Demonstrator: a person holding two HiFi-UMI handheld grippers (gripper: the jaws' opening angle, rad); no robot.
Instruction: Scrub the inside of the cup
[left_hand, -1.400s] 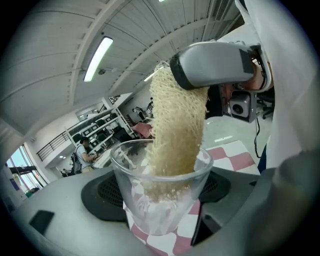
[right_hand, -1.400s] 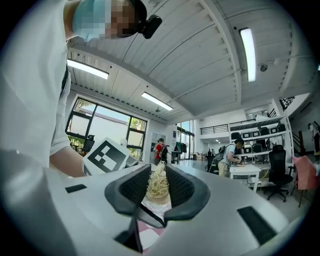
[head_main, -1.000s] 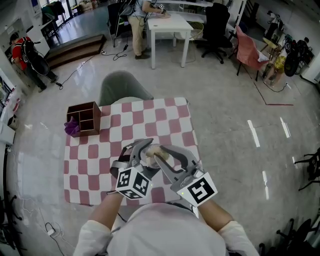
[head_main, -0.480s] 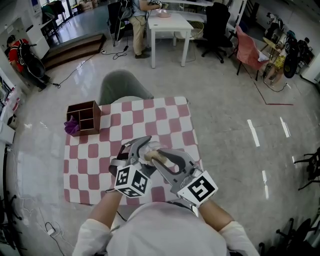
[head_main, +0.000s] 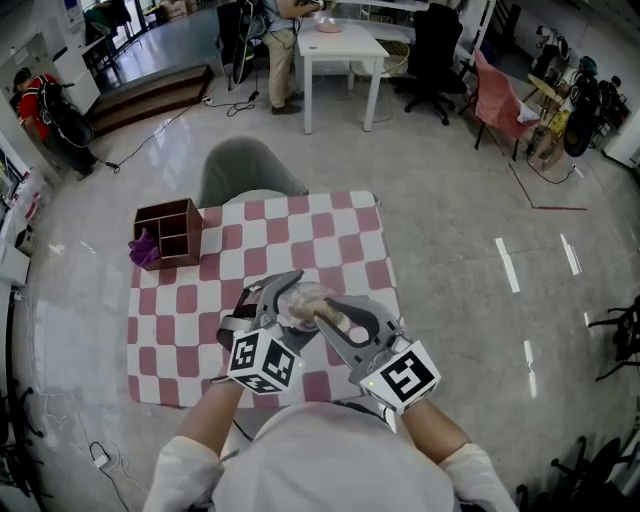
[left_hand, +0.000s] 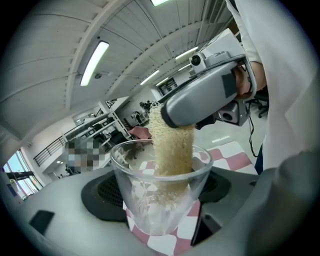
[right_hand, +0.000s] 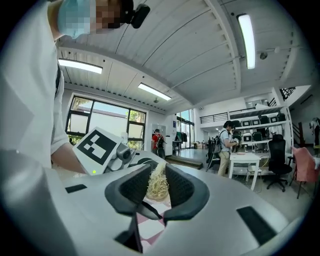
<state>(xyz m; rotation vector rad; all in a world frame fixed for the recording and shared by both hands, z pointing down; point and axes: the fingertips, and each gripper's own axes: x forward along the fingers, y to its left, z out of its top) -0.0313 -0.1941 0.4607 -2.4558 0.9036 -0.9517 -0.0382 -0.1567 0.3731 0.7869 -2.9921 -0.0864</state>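
Plugging the cup (left_hand: 160, 200): sponge (left_hand: 172, 145) in right tongs (right_hand: 156, 185); wooden box (head_main: 168, 238) apart.

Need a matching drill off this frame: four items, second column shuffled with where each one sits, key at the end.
1. glass cup
2. tan scrubber
3. wooden box
4. purple cloth

A. between the right gripper's jaws, end down in the cup
B. bunched at the box's left side
C. clamped in the left gripper
D. far left corner of the checked table

Pairs: 1-C, 2-A, 3-D, 4-B
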